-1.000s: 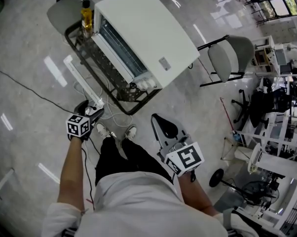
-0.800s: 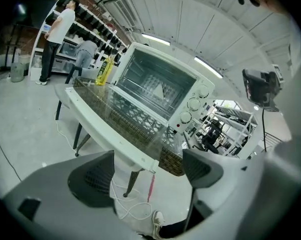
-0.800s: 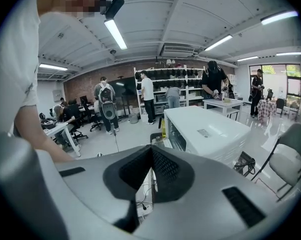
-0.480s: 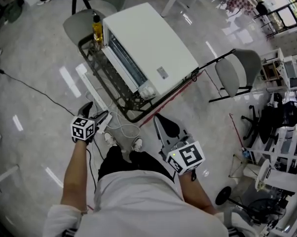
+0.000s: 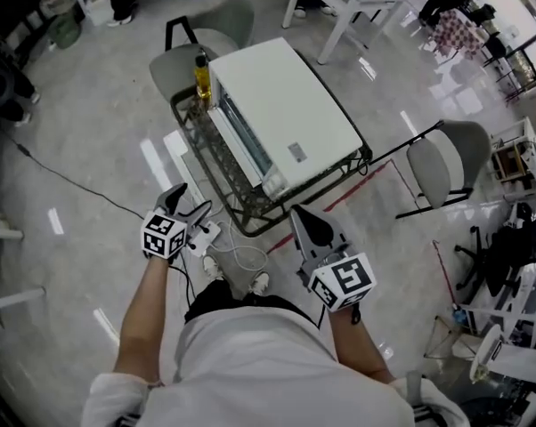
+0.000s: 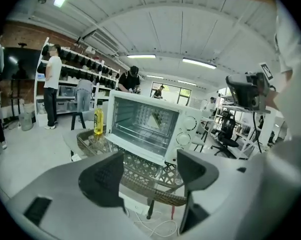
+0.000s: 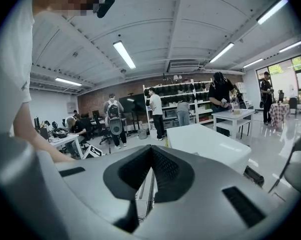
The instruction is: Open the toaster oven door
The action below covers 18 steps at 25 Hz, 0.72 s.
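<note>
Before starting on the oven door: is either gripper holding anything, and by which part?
Nothing is held. On the left gripper the fingers are closing with nothing between them; the right gripper is shut, empty.

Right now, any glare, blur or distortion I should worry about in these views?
Head view: ceiling-light streaks glare on the floor, and lines bend toward the edges. Left gripper view: dark rounded corners, toaster oven sharp. Right gripper view: window very bright at the right edge.

Empty gripper (image 6: 150, 173) closing, toaster oven (image 6: 149, 127) beyond
</note>
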### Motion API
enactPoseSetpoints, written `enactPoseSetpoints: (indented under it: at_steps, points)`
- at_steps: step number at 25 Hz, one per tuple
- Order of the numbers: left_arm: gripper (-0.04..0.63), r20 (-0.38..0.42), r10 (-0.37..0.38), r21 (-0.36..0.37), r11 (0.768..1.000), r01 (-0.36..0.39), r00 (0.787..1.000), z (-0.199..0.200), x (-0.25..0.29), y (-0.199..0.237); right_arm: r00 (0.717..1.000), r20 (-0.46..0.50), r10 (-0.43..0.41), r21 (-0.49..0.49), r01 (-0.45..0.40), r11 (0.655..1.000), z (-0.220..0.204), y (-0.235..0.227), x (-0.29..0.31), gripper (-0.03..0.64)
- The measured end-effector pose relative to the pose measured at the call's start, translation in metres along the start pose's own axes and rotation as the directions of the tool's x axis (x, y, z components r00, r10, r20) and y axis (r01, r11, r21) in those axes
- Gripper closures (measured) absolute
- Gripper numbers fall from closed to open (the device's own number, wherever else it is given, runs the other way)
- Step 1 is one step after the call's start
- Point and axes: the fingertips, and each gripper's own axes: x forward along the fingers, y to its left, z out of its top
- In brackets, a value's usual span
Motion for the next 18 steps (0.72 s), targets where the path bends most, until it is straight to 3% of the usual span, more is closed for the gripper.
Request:
enactPoseSetpoints:
  at_steps: [10, 14, 18]
  points:
    - [0.543, 0.027, 0.132, 0.107, 0.985, -0.134, 0.991, 0.049, -0.012, -0.009, 0.999, 0.041, 0.005, 0.024, -0.006, 1.000, 0.002, -0.014, -0.020, 0.595]
    - [0.574, 0.052, 0.133, 0.117, 0.983, -0.139, 0.990, 0.075, -0.022, -0.020, 0.999, 0.040, 0.000, 0.028, -0.001, 1.000, 0.000, -0.023, -0.021, 0.595]
    - [0.577, 0.115, 0.183, 0.148, 0.969, -0.199, 0.976, 0.113, -0.046, -0.023, 0.998, 0.052, -0.027, 0.019, 0.026, 0.999, 0.006, -0.039, -0.023, 0.595]
